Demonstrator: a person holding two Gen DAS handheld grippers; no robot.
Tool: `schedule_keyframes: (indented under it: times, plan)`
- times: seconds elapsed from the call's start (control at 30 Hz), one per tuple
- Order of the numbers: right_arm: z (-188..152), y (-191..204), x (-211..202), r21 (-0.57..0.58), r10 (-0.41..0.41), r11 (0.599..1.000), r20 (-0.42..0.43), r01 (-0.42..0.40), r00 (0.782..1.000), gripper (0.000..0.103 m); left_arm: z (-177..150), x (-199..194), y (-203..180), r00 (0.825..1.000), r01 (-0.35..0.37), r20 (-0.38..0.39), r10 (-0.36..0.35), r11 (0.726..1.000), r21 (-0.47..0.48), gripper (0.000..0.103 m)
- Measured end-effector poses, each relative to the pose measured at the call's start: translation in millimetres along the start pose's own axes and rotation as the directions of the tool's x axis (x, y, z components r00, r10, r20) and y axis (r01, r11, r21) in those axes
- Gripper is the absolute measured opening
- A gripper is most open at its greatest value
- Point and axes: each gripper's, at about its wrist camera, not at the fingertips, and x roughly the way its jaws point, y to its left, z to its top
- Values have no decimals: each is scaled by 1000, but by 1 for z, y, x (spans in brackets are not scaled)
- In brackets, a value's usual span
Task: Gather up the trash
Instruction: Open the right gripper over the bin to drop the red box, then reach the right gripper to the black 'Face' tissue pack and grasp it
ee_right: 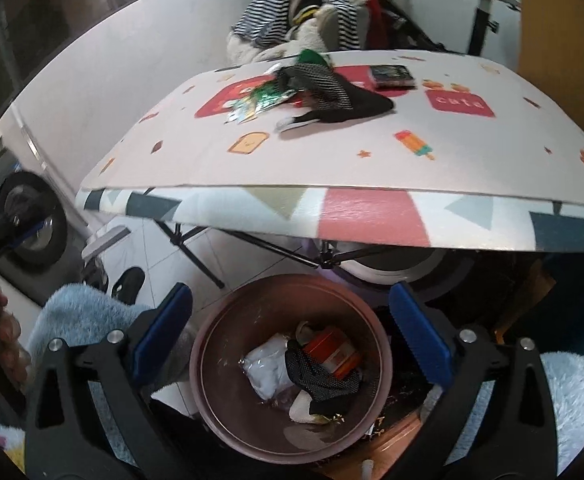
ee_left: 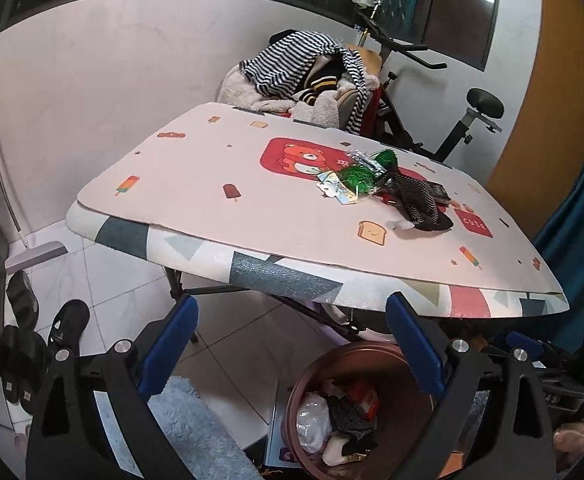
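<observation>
A brown round bin (ee_right: 292, 364) stands on the floor under the table's near edge, holding a white wrapper, an orange pack and a dark dotted cloth. My right gripper (ee_right: 289, 340) hangs open right above the bin's mouth, nothing between its blue pads. My left gripper (ee_left: 292, 348) is open too, empty, to the left of the bin (ee_left: 356, 408). On the table (ee_left: 275, 216) lie a green foil wrapper (ee_left: 356, 176), a black dotted sock (ee_left: 420, 200) and a small dark pack (ee_right: 392, 76).
A light blue fluffy rug (ee_left: 195, 432) covers the floor near the bin. Black sandals (ee_left: 43, 340) lie at the left. A chair heaped with striped clothes (ee_left: 304, 68) and an exercise bike (ee_left: 464, 116) stand behind the table. Folding table legs (ee_right: 195, 248) cross beneath the top.
</observation>
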Motion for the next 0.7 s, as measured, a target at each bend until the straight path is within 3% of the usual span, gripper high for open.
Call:
schedule_keyframes:
  times: [0.23, 0.43, 0.7]
  plan:
    - [3, -9, 3, 22, -9, 1000, 0, 9, 1000, 97, 3, 7, 3, 1000, -9, -10, 9, 1000, -11, 92]
    - [14, -12, -1, -15, -39, 999, 46, 40, 998, 97, 14, 13, -5, 1000, -24, -9, 24, 998, 63, 97]
    - [64, -47, -7, 44, -37, 998, 95, 33, 995, 97, 40, 29, -10, 1000, -16, 18, 14, 996, 89, 97]
